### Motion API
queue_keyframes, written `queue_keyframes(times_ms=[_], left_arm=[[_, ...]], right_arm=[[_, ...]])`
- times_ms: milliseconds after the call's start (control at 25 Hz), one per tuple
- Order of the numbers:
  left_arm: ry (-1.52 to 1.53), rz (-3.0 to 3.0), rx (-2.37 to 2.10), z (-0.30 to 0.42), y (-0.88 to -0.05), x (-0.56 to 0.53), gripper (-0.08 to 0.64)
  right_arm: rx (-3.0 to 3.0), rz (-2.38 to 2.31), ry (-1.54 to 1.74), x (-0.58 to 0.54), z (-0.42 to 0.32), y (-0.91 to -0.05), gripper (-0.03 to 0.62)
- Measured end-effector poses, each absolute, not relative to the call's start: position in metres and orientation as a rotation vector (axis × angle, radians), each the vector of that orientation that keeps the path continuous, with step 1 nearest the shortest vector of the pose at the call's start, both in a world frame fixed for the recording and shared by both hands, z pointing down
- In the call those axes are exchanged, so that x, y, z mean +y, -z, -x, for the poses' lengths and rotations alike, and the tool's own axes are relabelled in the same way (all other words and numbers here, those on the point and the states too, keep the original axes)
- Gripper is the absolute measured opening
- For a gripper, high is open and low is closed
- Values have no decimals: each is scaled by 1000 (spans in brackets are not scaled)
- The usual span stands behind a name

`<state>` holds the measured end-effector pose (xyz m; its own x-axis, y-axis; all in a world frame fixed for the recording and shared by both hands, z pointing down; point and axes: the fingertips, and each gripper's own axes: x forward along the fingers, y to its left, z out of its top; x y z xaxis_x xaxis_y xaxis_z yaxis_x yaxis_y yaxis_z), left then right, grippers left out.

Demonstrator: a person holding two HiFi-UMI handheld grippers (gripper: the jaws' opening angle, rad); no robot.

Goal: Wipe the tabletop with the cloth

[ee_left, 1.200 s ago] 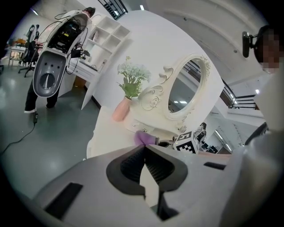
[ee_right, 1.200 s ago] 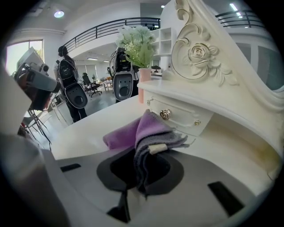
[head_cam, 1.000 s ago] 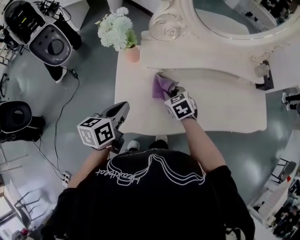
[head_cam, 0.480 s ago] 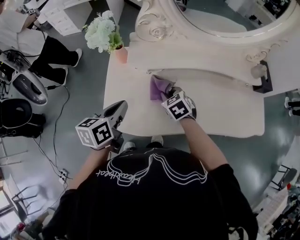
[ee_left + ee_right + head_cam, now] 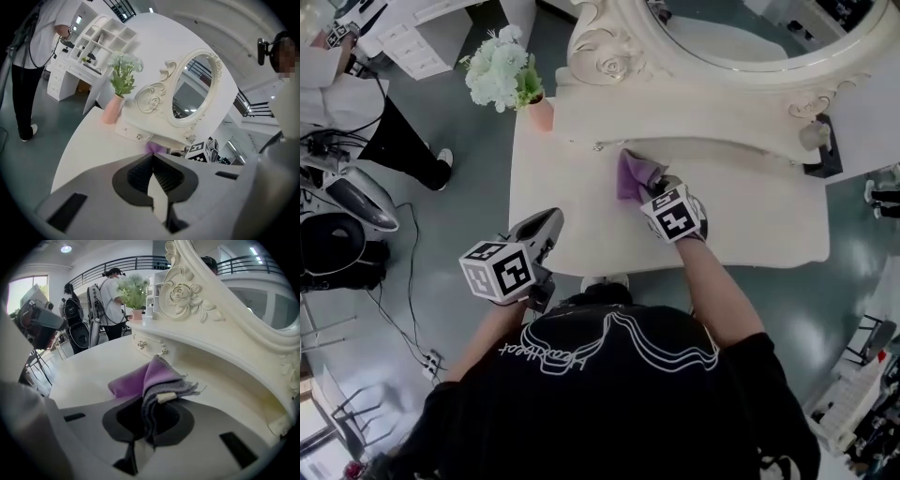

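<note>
Just now the right gripper [image 5: 653,184], clamped on the cloth [image 5: 635,174], slid rightward along the tabletop [image 5: 750,217], so wiping continues; left gripper [image 5: 549,222] closed, empty

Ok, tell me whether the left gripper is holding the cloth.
No, the left gripper is shut on nothing; the purple cloth is pinched in the right gripper.

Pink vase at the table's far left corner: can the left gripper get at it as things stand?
Probably yes. The left gripper, jaws shut and empty, hangs over the near left corner; only bare tabletop lies between it and the pink vase. It would have to open first.
</note>
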<state>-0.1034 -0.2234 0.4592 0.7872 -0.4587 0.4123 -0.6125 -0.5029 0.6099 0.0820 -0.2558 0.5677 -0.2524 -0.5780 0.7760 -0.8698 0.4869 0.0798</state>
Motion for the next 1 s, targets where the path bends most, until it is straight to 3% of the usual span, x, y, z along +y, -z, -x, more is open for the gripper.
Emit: queue_keyframes(times_ms=[520, 1000], left_arm=[[-308, -2233, -647, 111, -473, -244, 4], [-322, -2247, -639, 73, -467, -244, 3]], right_arm=[[-1820, -1314, -550, -250, -104, -572, 49], [-1804, -1362, -571, -238, -145, -571, 48]])
